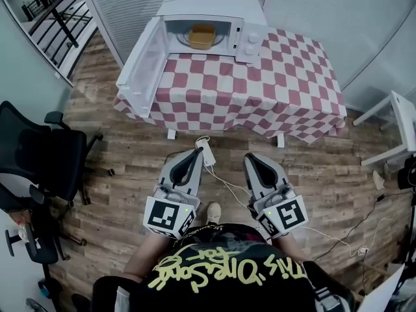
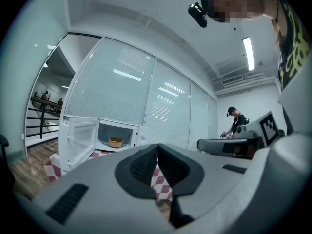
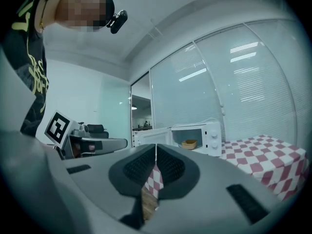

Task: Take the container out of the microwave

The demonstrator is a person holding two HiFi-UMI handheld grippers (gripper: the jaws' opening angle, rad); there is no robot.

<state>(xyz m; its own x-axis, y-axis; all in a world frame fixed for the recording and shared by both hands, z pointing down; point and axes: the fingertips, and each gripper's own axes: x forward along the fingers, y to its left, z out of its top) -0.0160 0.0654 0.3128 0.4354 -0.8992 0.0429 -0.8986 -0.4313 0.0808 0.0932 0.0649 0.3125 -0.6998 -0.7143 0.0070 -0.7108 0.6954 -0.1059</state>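
We've got both grippers over the wood floor, short of the table (image 1: 273, 93). Left gripper (image 1: 194, 153): jaws pressed together, nothing btwn them. Right gripper (image 1: 253, 158): same, empty. Container (image 1: 202, 36) sits inside the microwave (image 1: 251, 40), door (image 1: 144, 67) swung open, well apart from both grippers.

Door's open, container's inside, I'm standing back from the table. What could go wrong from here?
The cable and power strip lie on the floor ahead of you: trip risk. The left gripper and right gripper are shut; open them before reaching the container. The open door juts left and could be knocked.
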